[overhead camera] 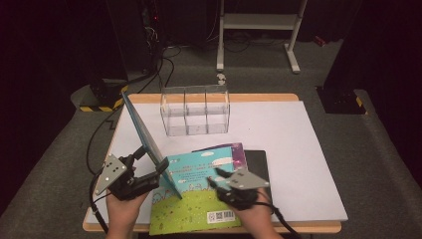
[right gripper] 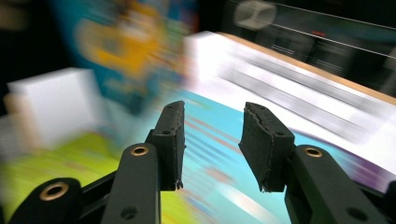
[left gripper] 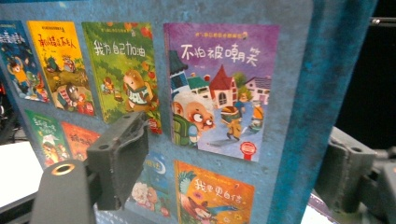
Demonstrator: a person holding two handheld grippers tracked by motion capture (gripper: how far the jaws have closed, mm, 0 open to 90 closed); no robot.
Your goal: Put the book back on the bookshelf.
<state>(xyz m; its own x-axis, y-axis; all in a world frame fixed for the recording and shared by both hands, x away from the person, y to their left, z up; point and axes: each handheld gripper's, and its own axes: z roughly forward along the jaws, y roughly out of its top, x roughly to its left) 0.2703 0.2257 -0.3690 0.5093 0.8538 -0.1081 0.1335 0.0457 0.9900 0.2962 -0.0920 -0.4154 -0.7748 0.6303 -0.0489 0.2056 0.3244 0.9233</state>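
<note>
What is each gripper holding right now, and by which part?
The left gripper clamps the lifted blue book by its lower edge. The right gripper is open, holding nothing.

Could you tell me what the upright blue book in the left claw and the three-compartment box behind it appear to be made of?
The blue book looks like printed paper with a matte card cover: small cover pictures are printed across it, and it stands thin and flat between the left claw's jaws. The three-compartment box seems clear, glossy plastic, possibly acrylic: the white table shows through its walls.
</note>
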